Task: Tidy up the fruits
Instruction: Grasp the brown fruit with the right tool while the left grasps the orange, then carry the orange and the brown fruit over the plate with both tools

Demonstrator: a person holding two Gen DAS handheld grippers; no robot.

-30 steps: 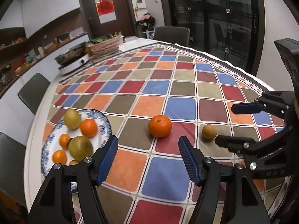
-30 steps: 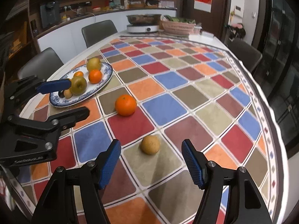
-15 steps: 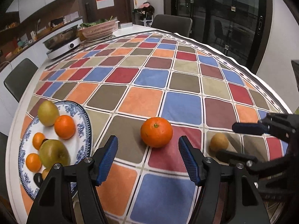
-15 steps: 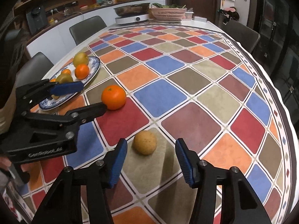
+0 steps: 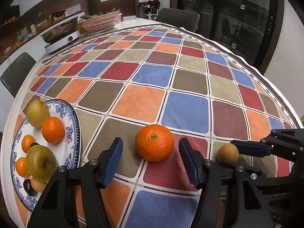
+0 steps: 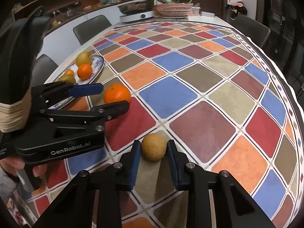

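Observation:
A big orange (image 5: 154,145) lies on the checked tablecloth between the blue pads of my left gripper (image 5: 150,142). Its jaws are closing, with a gap still showing on each side of the fruit. From the right wrist view the same orange (image 6: 117,94) sits between the left gripper's fingers (image 6: 87,90). My right gripper (image 6: 153,144) is shut on a small tan round fruit (image 6: 153,149), both pads against its sides, on the cloth. That fruit (image 5: 227,152) shows at the right of the left wrist view. A blue-and-white plate (image 5: 74,125) at the left holds several oranges and pears.
An induction cooker with a pan (image 5: 60,36) and a pink basket (image 5: 100,20) stand at the table's far end. Dark chairs (image 5: 176,17) ring the table. The cloth's scalloped edge (image 6: 285,79) runs down the right. A hand (image 6: 39,171) holds the left gripper.
The right gripper's jaws have closed in onto the small tan fruit. The left gripper has moved down and forward until the orange sits between its pads, which have narrowed a little.

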